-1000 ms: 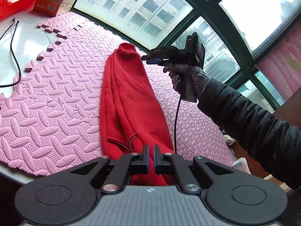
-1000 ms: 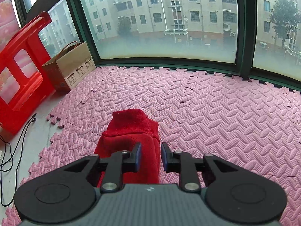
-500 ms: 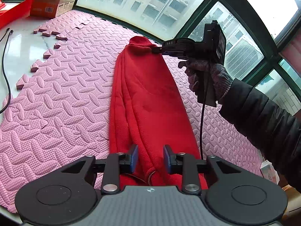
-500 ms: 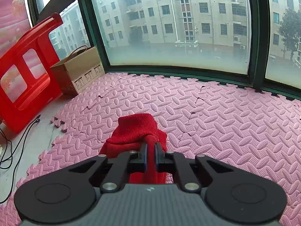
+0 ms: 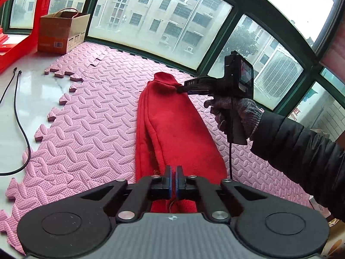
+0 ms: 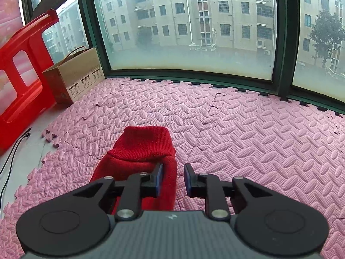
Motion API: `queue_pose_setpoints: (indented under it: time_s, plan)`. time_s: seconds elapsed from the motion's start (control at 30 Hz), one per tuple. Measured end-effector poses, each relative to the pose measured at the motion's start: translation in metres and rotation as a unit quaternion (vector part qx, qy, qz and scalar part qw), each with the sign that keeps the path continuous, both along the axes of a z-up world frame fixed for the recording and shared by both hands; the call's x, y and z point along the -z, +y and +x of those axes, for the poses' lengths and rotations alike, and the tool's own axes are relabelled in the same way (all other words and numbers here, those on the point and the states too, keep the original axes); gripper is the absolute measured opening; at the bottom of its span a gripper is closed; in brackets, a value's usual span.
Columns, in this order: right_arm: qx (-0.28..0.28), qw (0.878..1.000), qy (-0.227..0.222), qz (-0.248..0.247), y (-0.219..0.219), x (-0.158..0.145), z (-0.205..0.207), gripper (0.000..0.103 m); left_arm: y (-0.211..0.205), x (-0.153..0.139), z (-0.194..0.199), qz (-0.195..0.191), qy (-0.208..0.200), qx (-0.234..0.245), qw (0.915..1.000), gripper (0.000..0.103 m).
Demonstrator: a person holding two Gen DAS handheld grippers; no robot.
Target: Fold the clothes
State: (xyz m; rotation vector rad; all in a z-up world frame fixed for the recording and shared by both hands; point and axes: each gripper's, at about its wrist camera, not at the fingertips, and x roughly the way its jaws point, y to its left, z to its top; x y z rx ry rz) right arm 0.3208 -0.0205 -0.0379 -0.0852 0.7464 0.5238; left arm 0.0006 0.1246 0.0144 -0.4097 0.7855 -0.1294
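Two grippers: both work on one red garment [image 5: 172,133] lying on the pink foam mat [image 5: 86,129].
Red garment: a long, narrow fleece piece folded lengthwise, stretched over the mat from the left gripper's end to a ribbed knit cuff [image 6: 144,144] at the far end, toward the window.
Left gripper [image 5: 173,181]: at the near end of the garment; the blue-padded jaws are pressed almost together, with the red cloth passing between them, so they grip the garment.
Right gripper [image 6: 173,178]: at the cuff end; the jaws stand apart, and a fold of the garment's edge lies against the inner face of the left-hand finger [image 6: 159,177], with bare mat showing in the rest of the gap.
Right gripper, seen from the left wrist view [image 5: 183,88]: its tip touches the garment just below the cuff, and white letters "DAS" can be read on its side.
Gloved hand [image 5: 235,114]: a grey knit glove wraps the right gripper's handle; a black padded sleeve [image 5: 301,149] runs back from it.
Cardboard box [image 6: 73,75]: beyond the garment, at the mat's far left corner by the window; it carries a barcode and printed label panels too small to read.
Red plastic piece [image 6: 21,73]: left of the box, with cut-out openings.
Black cable [image 5: 19,116]: on the white surface left of the mat, well apart from the garment.
Writing at the right edge: red characters on a pale surface past the sleeve, cut off and unreadable.
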Motion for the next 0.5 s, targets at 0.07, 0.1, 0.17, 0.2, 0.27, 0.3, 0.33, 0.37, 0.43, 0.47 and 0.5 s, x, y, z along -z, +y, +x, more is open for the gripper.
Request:
queue_pose_setpoints:
  time_s: [0.07,0.1,0.17,0.2,0.27,0.3,0.33,0.37,0.43,0.47,0.5]
  plan:
    - [-0.013,1.0,-0.014,-0.009,0.002,-0.008,-0.01,0.023,0.005,0.013,0.003,-0.014,0.023,-0.006,0.9996,0.004]
    - [-0.022,0.999,-0.022,-0.013,0.003,-0.012,-0.017,0.024,0.007,0.018,0.003,-0.022,0.031,-0.009,0.9992,0.004]
    - [-0.048,0.998,-0.029,-0.014,0.005,-0.022,-0.031,0.024,0.011,0.022,0.002,-0.032,0.035,-0.012,0.9988,0.004]
    - [-0.072,0.997,-0.017,-0.006,0.007,-0.026,-0.039,0.024,0.012,0.023,0.001,-0.037,0.033,-0.013,0.9987,0.005]
    - [-0.11,0.994,0.015,0.009,0.011,-0.029,-0.05,0.025,0.012,0.022,0.0,-0.042,0.03,-0.011,0.9986,0.005]
    - [-0.13,0.991,0.035,0.014,0.015,-0.03,-0.058,0.025,0.012,0.022,-0.001,-0.043,0.028,-0.01,0.9986,0.005]
    - [-0.153,0.986,0.06,0.017,0.021,-0.03,-0.068,0.025,0.01,0.021,-0.001,-0.042,0.027,-0.009,0.9987,0.005]
    - [-0.176,0.981,0.085,0.02,0.027,-0.03,-0.079,0.025,0.01,0.02,-0.001,-0.041,0.026,-0.008,0.9988,0.006]
    - [-0.193,0.975,0.105,0.013,0.037,-0.027,-0.092,0.025,0.009,0.021,-0.001,-0.042,0.023,-0.009,0.9988,0.006]
    - [-0.196,0.974,0.11,0.006,0.041,-0.024,-0.098,0.025,0.008,0.021,-0.001,-0.043,0.022,-0.009,0.9988,0.006]
    - [-0.199,0.973,0.114,-0.001,0.045,-0.021,-0.103,0.025,0.008,0.021,-0.001,-0.042,0.023,-0.011,0.9988,0.006]
